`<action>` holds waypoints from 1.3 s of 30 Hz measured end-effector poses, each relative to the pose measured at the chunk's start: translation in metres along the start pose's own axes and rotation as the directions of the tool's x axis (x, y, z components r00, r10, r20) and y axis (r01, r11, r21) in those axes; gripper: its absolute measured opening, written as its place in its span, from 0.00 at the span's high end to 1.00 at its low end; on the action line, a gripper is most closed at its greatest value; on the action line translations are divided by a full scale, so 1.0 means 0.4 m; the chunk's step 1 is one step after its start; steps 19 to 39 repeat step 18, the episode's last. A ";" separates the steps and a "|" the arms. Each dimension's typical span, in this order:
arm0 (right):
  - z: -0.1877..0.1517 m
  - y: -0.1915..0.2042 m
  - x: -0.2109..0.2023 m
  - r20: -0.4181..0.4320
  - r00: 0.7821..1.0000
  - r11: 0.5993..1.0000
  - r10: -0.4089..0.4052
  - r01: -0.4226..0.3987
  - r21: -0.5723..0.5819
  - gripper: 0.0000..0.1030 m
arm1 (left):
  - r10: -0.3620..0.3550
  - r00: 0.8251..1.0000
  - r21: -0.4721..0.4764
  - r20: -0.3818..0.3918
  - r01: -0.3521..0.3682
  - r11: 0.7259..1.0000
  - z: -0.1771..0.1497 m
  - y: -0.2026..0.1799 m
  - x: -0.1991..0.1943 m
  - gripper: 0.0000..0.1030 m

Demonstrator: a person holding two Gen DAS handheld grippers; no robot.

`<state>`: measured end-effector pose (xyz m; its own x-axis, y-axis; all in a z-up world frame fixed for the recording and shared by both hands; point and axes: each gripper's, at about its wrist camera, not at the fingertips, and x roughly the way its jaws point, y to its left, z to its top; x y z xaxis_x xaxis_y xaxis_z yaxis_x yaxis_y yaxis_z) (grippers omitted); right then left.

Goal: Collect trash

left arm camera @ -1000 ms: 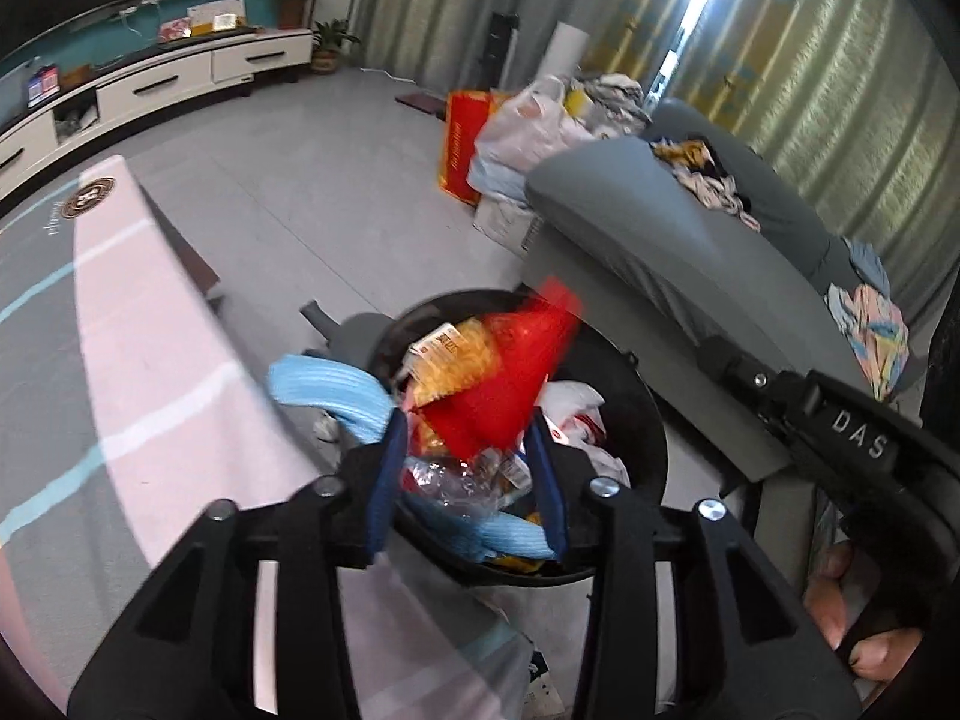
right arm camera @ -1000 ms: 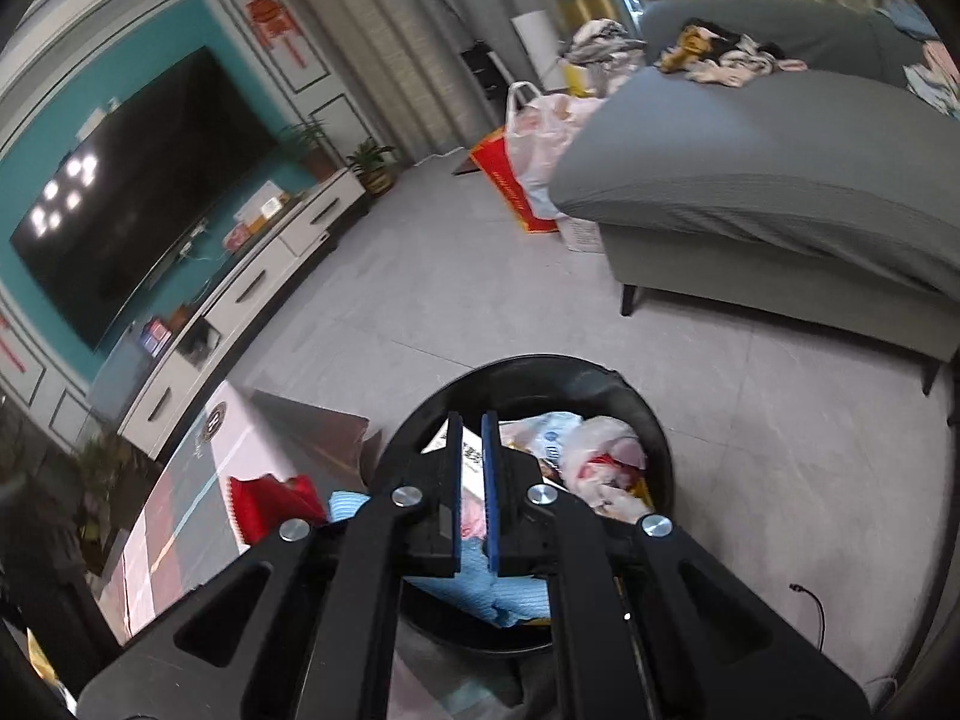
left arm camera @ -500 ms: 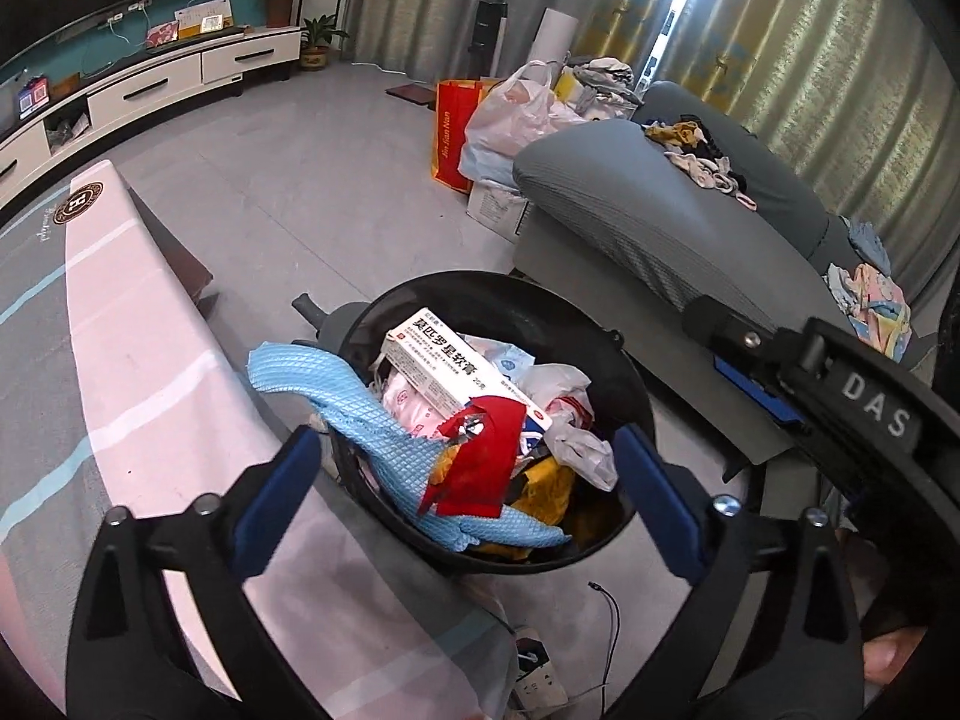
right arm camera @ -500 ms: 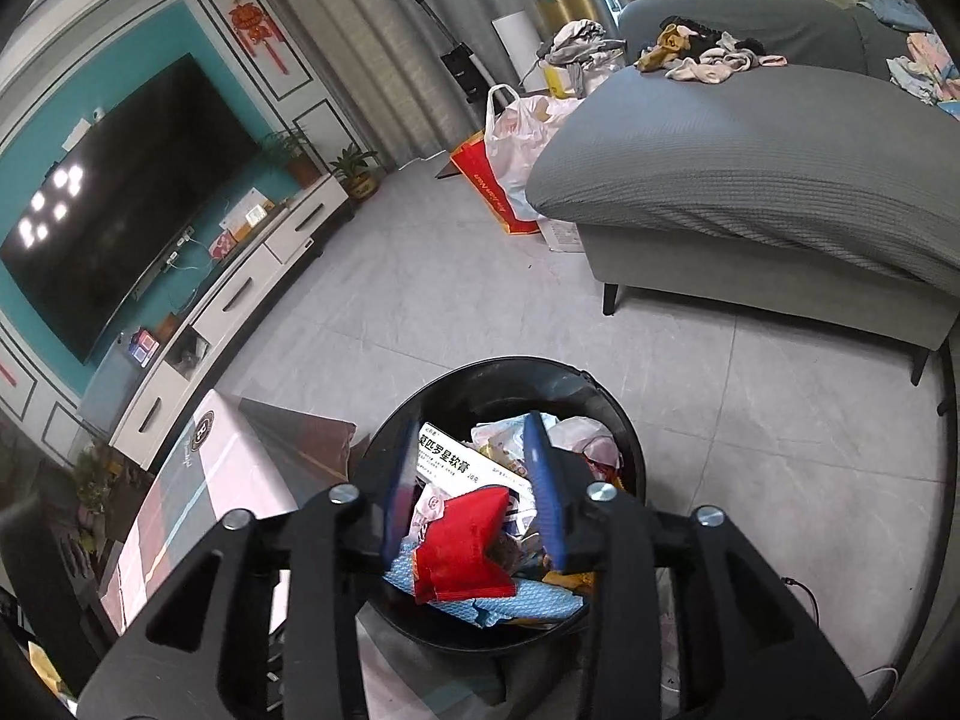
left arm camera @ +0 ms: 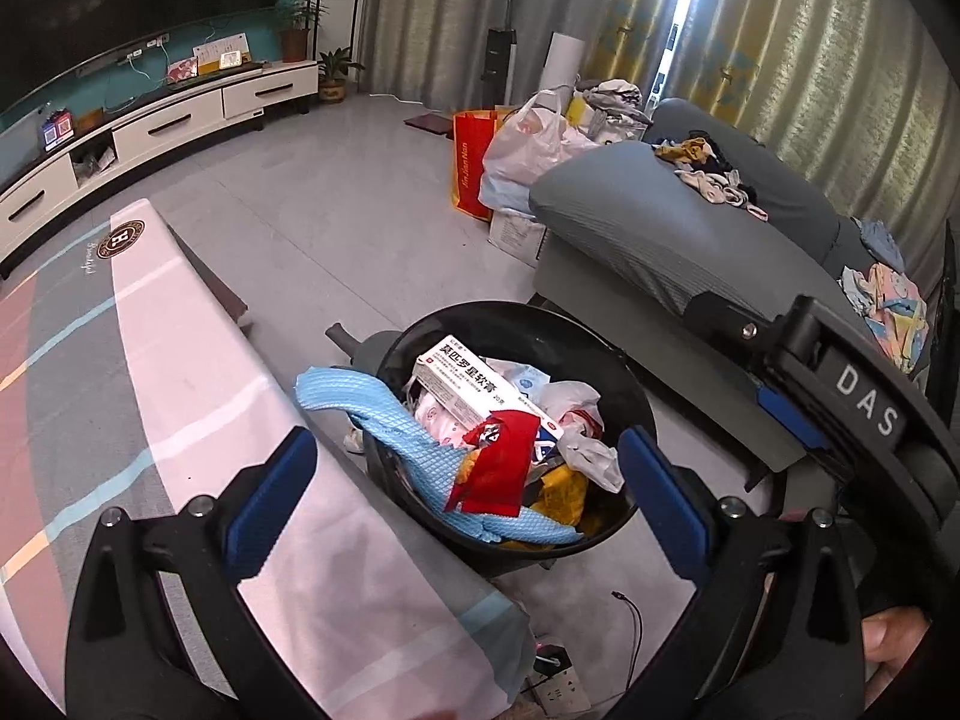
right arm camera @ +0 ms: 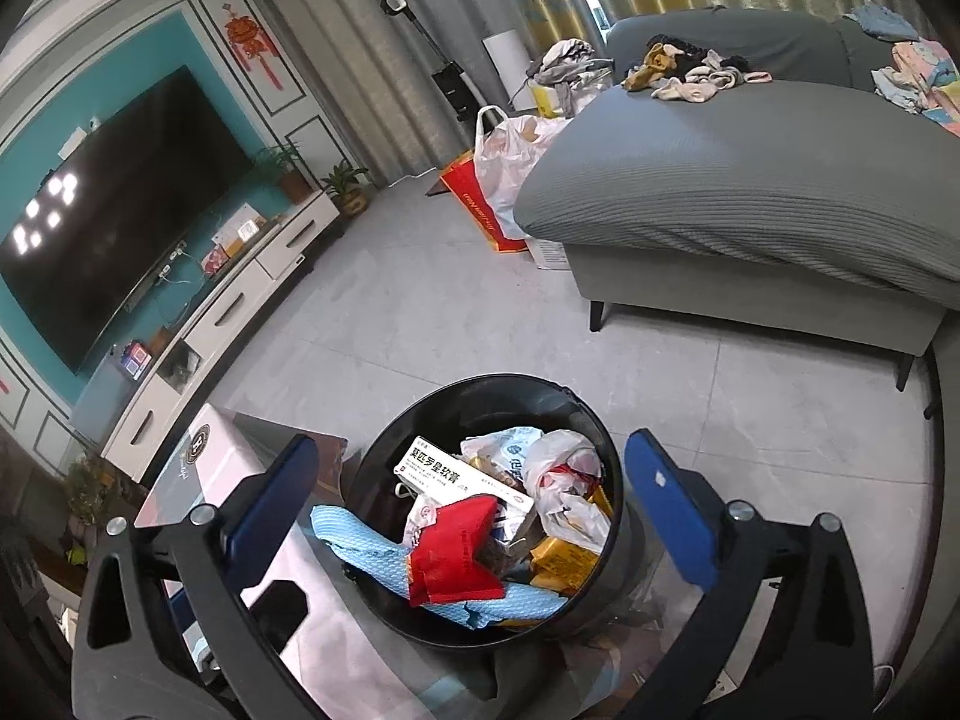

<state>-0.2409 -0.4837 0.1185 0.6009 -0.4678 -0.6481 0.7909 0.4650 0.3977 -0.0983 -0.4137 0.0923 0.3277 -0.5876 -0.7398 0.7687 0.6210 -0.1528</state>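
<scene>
A black round trash bin [left arm camera: 612,354] [right arm camera: 480,399] stands on the floor beside the table and is full of trash. On top lie a red wrapper [left arm camera: 501,462] [right arm camera: 456,549], a white medicine box [left arm camera: 474,381] [right arm camera: 447,471], a light blue cloth [left arm camera: 360,399] [right arm camera: 354,540] that hangs over the rim, and white plastic bags [right arm camera: 561,462]. My left gripper [left arm camera: 468,498] is open and empty above the bin. My right gripper [right arm camera: 474,501] is open and empty above the bin. The right gripper's body [left arm camera: 840,378] shows in the left wrist view.
A table with a pink and grey striped cloth [left arm camera: 150,390] [right arm camera: 210,456] is left of the bin. A grey sofa [left arm camera: 678,228] [right arm camera: 750,192] with clothes stands behind. Red and white bags [left arm camera: 510,144] sit on the floor. A TV cabinet [left arm camera: 180,114] lines the far wall. A power strip [left arm camera: 558,681] lies below.
My left gripper opened and let go of the red wrapper, which now lies in the bin. My right gripper opened wide. Both pulled back and up from the bin.
</scene>
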 end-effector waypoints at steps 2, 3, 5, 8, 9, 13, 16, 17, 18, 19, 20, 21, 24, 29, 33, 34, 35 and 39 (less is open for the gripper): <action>-0.001 0.000 0.003 -0.004 1.000 1.000 -0.006 0.006 0.001 0.03 | 0.013 1.000 -0.001 -0.001 -0.013 1.000 -0.001 0.000 -0.001 0.03; -0.001 0.000 0.005 -0.008 1.000 1.000 -0.012 0.012 0.000 0.03 | 0.020 1.000 -0.005 -0.003 -0.020 1.000 -0.002 0.001 0.000 0.03; -0.001 0.001 0.007 -0.009 1.000 1.000 -0.016 0.016 -0.001 0.03 | 0.011 1.000 -0.021 -0.009 -0.011 1.000 -0.004 0.009 0.003 0.03; -0.001 0.003 0.010 -0.014 1.000 1.000 -0.017 0.016 -0.006 0.03 | 0.005 1.000 -0.035 -0.009 -0.005 0.999 -0.006 0.014 0.004 0.03; -0.001 0.004 0.010 -0.015 1.000 1.000 -0.018 0.018 -0.009 0.03 | 0.012 1.000 -0.034 -0.009 -0.012 0.999 -0.007 0.015 0.004 0.03; -0.003 0.005 0.009 -0.013 1.000 1.000 -0.026 0.026 -0.012 0.03 | 0.025 1.000 -0.032 -0.009 -0.025 0.999 -0.009 0.021 0.000 0.03; -0.003 0.005 0.010 -0.014 1.000 1.000 -0.027 0.026 -0.013 0.03 | 0.033 0.999 -0.045 -0.002 -0.034 0.998 -0.012 0.027 -0.006 0.03; -0.003 0.005 0.010 -0.014 1.000 1.000 -0.027 0.027 -0.014 0.03 | 0.035 0.999 -0.048 0.002 -0.035 0.998 -0.012 0.029 -0.009 0.03; -0.002 0.006 0.009 -0.014 0.999 0.999 -0.031 0.030 -0.017 0.03 | 0.036 0.999 -0.050 0.004 -0.036 0.998 -0.013 0.030 -0.011 0.03; -0.002 0.006 0.009 -0.014 0.999 0.999 -0.031 0.030 -0.017 0.03 | 0.036 0.999 -0.050 0.004 -0.036 0.998 -0.013 0.030 -0.011 0.03; -0.002 0.006 0.009 -0.014 0.999 0.999 -0.031 0.030 -0.017 0.03 | 0.036 0.999 -0.050 0.004 -0.036 0.998 -0.013 0.030 -0.011 0.03; -0.002 0.006 0.009 -0.014 0.999 0.999 -0.031 0.030 -0.017 0.03 | 0.036 0.999 -0.050 0.004 -0.036 0.998 -0.013 0.030 -0.011 0.03; -0.002 0.006 0.009 -0.014 0.999 0.999 -0.031 0.030 -0.017 0.03 | 0.036 0.999 -0.050 0.004 -0.036 0.998 -0.013 0.030 -0.011 0.03; -0.002 0.006 0.009 -0.014 0.999 0.999 -0.031 0.030 -0.017 0.03 | 0.036 0.999 -0.050 0.004 -0.036 0.998 -0.013 0.030 -0.011 0.03; -0.002 0.006 0.009 -0.014 0.999 0.999 -0.031 0.030 -0.017 0.03 | 0.036 0.999 -0.050 0.004 -0.036 0.998 -0.013 0.030 -0.011 0.03; -0.002 0.006 0.009 -0.014 0.999 0.999 -0.031 0.030 -0.017 0.03 | 0.036 0.999 -0.050 0.004 -0.036 0.998 -0.013 0.030 -0.011 0.03; -0.002 0.006 0.009 -0.014 0.999 0.999 -0.031 0.030 -0.017 0.03 | 0.036 0.999 -0.050 0.004 -0.036 0.998 -0.013 0.030 -0.011 0.03; -0.002 0.006 0.009 -0.014 0.999 0.999 -0.031 0.030 -0.017 0.03 | 0.036 0.999 -0.050 0.004 -0.036 0.998 -0.013 0.030 -0.011 0.03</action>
